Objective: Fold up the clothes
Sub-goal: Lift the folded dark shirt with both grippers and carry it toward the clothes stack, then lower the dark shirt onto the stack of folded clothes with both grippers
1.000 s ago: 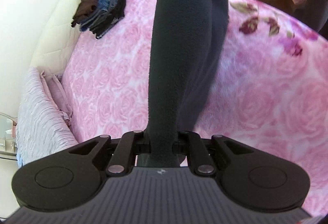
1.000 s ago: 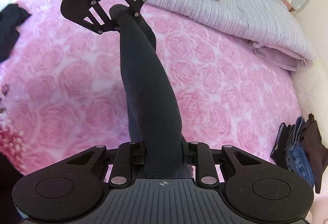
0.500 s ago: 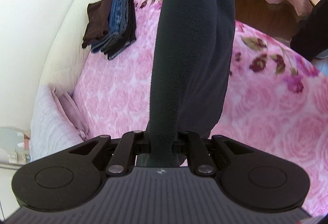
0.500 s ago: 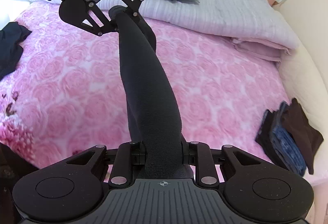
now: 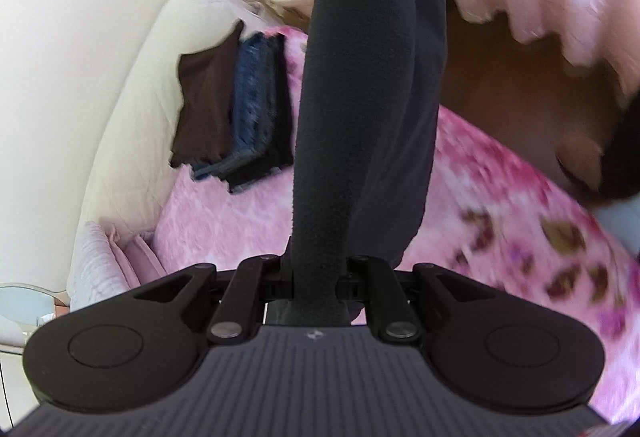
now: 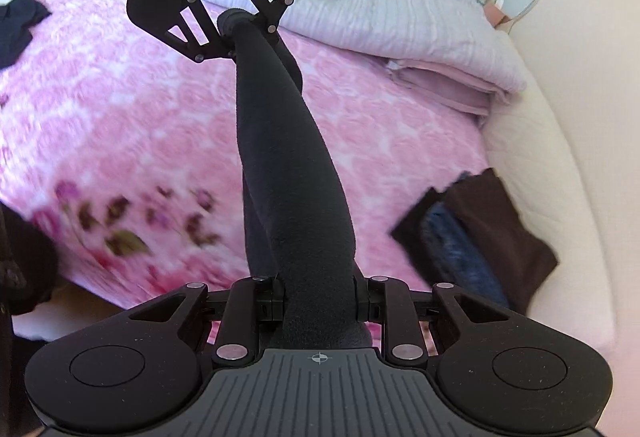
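Note:
A dark fleece garment hangs stretched in the air between both grippers, above the pink rose bedspread. My left gripper is shut on one end of it. My right gripper is shut on the other end. In the right wrist view the dark fleece garment runs from my fingers up to the left gripper, which pinches its far end. A second layer of the cloth droops below the taut edge. The fingertips themselves are hidden by the fabric.
A stack of folded clothes, brown on top, then blue denim and black, lies at the bed's edge by the cream padded frame; the same stack shows at right. Grey bedding and another dark garment lie farther off.
Both grippers have swung toward the folded stack, carrying the stretched garment with them. The stack looms larger in both views. The grip on both ends has not changed.

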